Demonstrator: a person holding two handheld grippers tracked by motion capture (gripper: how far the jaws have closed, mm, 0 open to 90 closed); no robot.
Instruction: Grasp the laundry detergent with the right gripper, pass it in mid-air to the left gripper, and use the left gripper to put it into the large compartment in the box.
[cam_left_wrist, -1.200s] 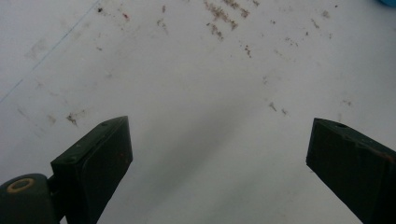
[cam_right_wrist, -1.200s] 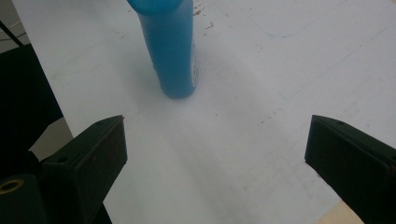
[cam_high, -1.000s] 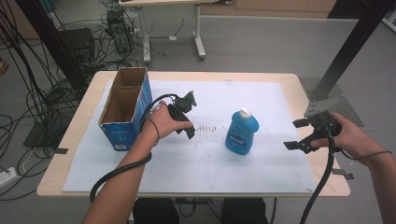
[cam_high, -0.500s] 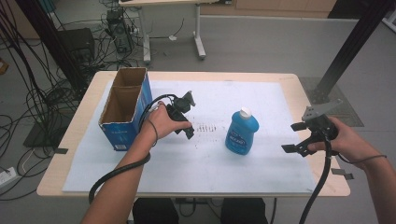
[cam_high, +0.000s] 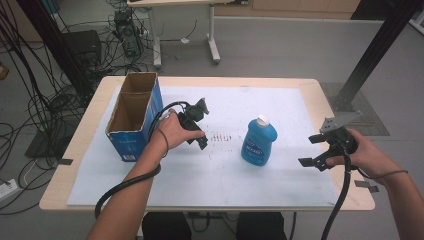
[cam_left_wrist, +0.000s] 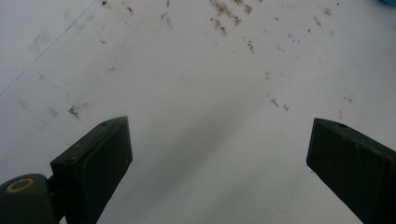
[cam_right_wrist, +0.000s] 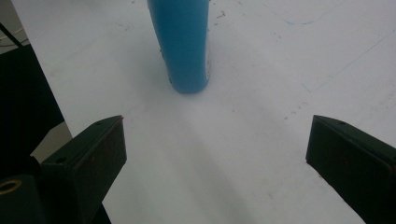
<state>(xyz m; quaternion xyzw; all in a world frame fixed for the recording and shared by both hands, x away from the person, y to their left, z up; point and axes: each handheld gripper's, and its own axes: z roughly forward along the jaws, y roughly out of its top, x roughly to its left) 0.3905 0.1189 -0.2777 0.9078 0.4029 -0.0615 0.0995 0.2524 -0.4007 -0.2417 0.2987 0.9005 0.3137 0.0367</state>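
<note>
1. Blue bottle (cam_right_wrist: 184, 44): the right gripper view's top edge cuts off its cap and upper body.
2. Bottle label (cam_high: 251, 145): print too small to read in the high view.
3. Left gripper (cam_high: 198, 125): the hand (cam_high: 172, 131) covers most of its body in the high view, so the fingers' spread is hard to judge there.
4. Fingers (cam_left_wrist: 93, 163) in the left gripper view: bottom edge cuts their bases.
5. Cardboard box (cam_high: 131, 122): inside floor is in shadow, contents can't be told; print on its blue front is too small.
6. Desk (cam_high: 300, 85): near edge partly hidden by the forearms.
</note>
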